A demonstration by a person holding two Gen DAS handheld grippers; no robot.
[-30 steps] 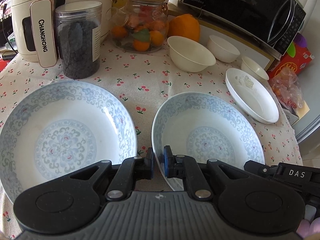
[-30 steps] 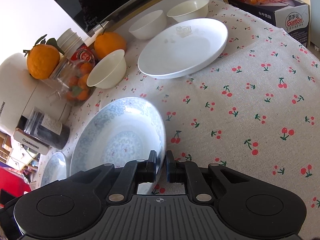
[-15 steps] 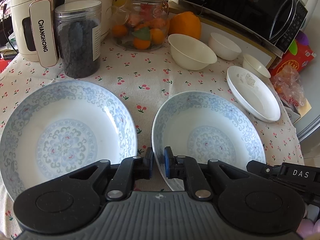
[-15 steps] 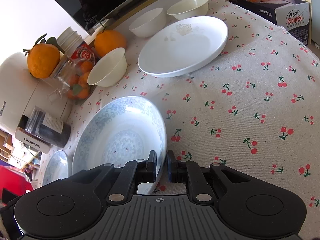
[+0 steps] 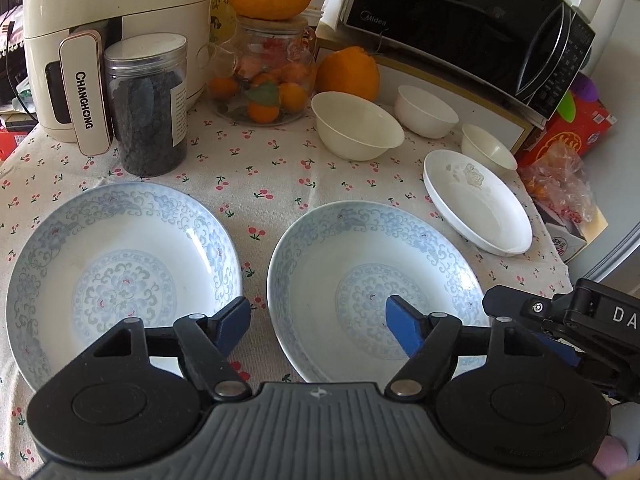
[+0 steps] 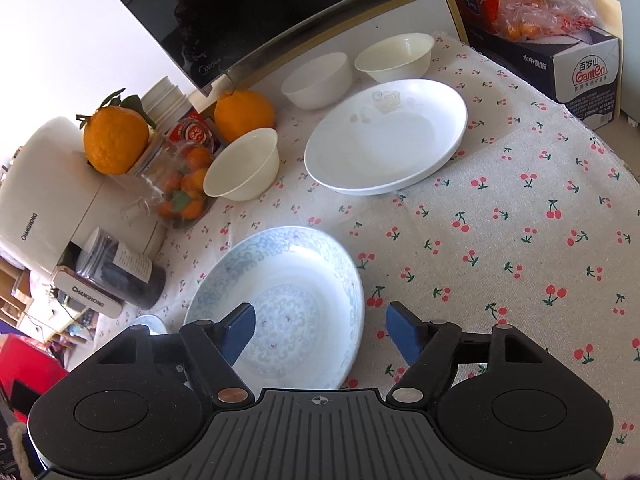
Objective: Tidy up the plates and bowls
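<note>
My left gripper (image 5: 318,318) opening, pads wide, straddling near-left rim of right blue plate (image 5: 376,292); nothing pinched. My right gripper (image 6: 320,330) opening too, pads astride same plate's (image 6: 280,304) right rim, not pressing. Plate flat on cloth (image 5: 272,168). Left blue plate (image 5: 120,276) just beside it, apart. White plate (image 6: 384,136) further back right. Three white bowls (image 5: 356,126) (image 5: 426,110) (image 5: 488,148) behind, near microwave (image 5: 472,16).

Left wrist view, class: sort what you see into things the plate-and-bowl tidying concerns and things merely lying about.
Job: two blue-patterned plates; white plate; three cream bowls.

Lying about: dark-filled jar; glass fruit jar; oranges; microwave; Changhong appliance.
</note>
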